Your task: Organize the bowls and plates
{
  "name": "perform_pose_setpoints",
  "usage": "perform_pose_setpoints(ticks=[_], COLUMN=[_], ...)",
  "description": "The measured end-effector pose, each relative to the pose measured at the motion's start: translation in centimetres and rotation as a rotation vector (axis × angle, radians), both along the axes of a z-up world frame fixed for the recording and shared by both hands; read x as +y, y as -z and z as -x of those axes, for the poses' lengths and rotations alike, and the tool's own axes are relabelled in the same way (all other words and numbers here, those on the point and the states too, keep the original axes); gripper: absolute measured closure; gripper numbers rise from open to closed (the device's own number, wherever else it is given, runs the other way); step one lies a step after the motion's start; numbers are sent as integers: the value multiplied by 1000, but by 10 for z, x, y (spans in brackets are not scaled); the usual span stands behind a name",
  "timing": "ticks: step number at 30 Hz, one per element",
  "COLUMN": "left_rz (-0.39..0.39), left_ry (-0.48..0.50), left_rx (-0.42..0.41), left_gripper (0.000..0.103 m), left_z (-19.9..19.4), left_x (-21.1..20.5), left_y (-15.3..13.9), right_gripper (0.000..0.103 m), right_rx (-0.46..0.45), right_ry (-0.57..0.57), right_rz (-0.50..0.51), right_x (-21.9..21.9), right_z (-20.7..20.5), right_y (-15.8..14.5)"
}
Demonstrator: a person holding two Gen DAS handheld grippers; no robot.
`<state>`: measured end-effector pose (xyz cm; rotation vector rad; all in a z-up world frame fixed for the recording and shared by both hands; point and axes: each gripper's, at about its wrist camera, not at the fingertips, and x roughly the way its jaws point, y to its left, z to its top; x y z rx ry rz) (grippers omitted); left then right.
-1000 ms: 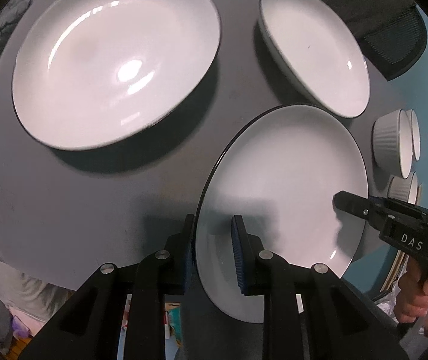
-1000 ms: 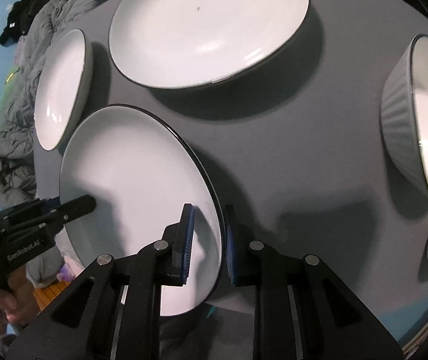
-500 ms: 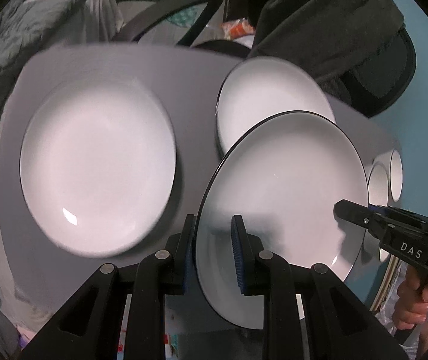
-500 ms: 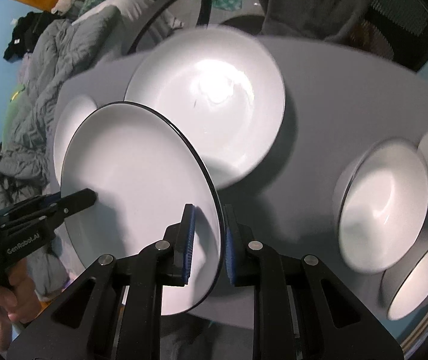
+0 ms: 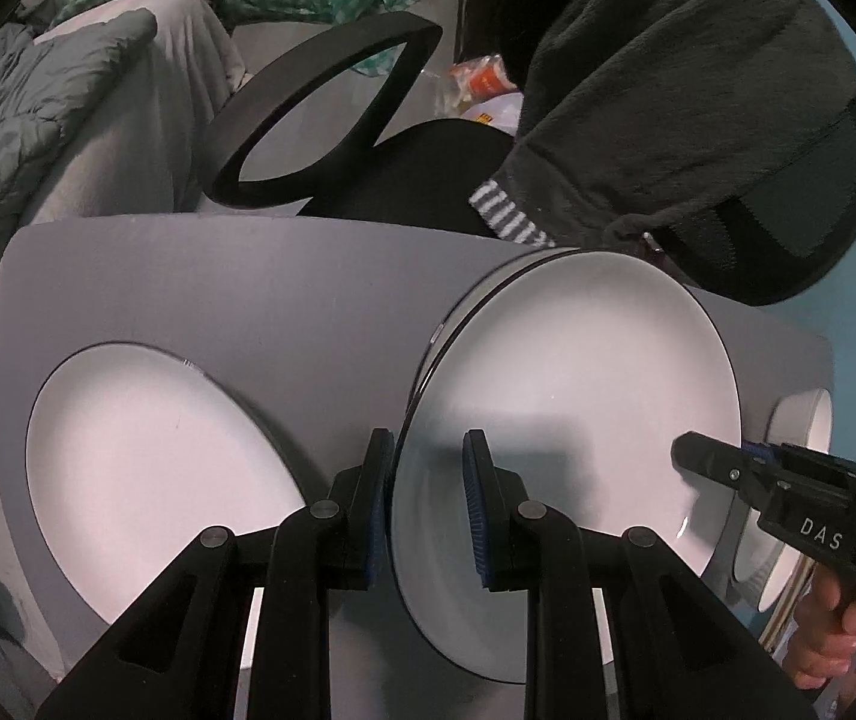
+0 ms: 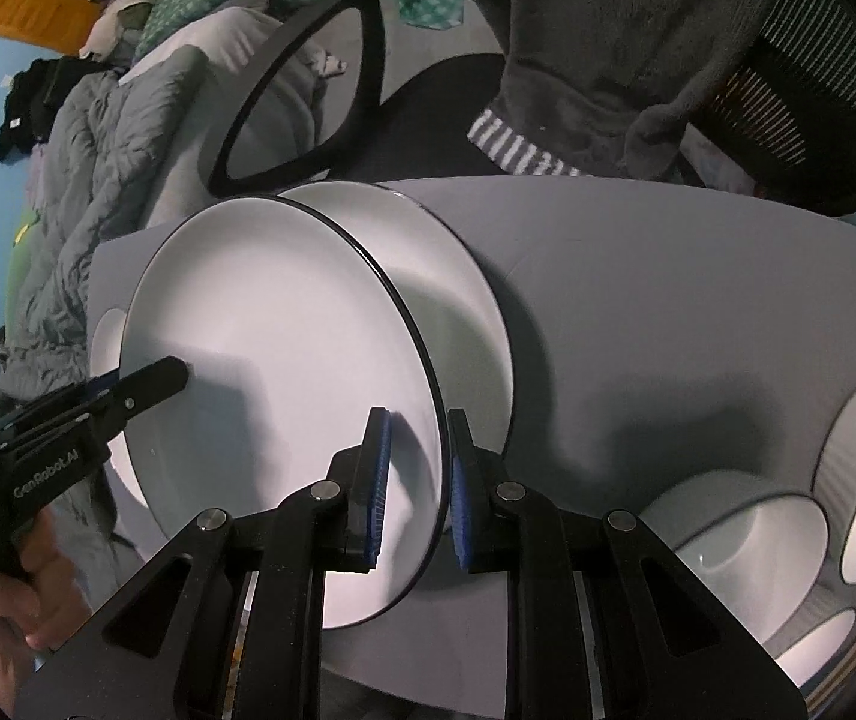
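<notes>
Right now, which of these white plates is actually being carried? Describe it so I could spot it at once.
Start at the grey table, where white plates and ribbed bowls rest. The carried plate hangs above another plate lying at the table's far edge. Unlike its neighbours it stands tilted off the surface, its thin black rim pinched on opposite sides by the left gripper and the right gripper.

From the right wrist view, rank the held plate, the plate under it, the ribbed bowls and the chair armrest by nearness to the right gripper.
1. Held plate: rim between the right gripper pads.
2. Plate under it: on the table, just beyond.
3. Ribbed bowls: lower right.
4. Chair armrest: past the table's far edge.
</notes>
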<state>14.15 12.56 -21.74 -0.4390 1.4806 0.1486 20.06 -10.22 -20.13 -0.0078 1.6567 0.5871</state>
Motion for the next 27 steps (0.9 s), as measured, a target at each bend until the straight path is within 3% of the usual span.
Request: perform_pose_setpoints(ticks=[8, 17, 26, 27], left_rz=[-26, -36, -69, -69], left_ry=[-5, -21, 18, 14], left_rx=[39, 64, 62, 66], left_gripper=[80, 79, 79, 79], left_z=[-14, -16, -17, -16], left_x=[-5, -8, -13, -13], left_y=[14, 20, 16, 17], right_gripper=[84, 85, 80, 75], right_rx=[59, 39, 58, 63], right_ry=[14, -18, -30, -28], right_rz=[-3, 38, 87, 93], right_x=[-3, 1, 6, 7], right_z=[-15, -23, -27, -27], right_y=[18, 17, 17, 16])
